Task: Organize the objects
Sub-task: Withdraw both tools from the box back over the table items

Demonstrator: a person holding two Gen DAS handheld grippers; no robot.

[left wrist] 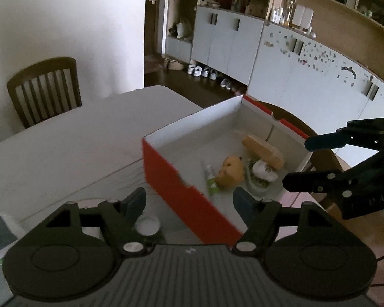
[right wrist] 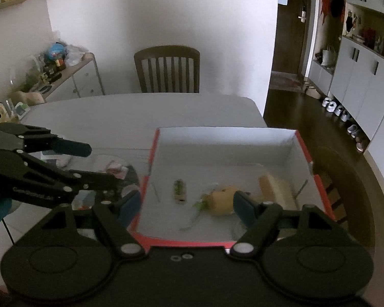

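The left tool (left wrist: 189, 199) hangs level above the near corner of the red cardboard box (left wrist: 171, 176), its jaws spread wide and empty, one finger outside the red wall and the other over the white interior. The right tool (right wrist: 188, 202) hovers over the box's near edge from the opposite side, also released, with nothing between its fingers; in the left wrist view it reaches in from the right, above the box's far rim. The box sits on the pale tabletop (left wrist: 76, 138). Inside it lie a yellow plush toy (left wrist: 230, 171), a tan block (left wrist: 263, 149), a small green-and-white tube (left wrist: 210, 179) and a white bundle (left wrist: 263, 170), gathered towards one end. A wooden chair (right wrist: 167, 70) stands at the tabletop's far side.
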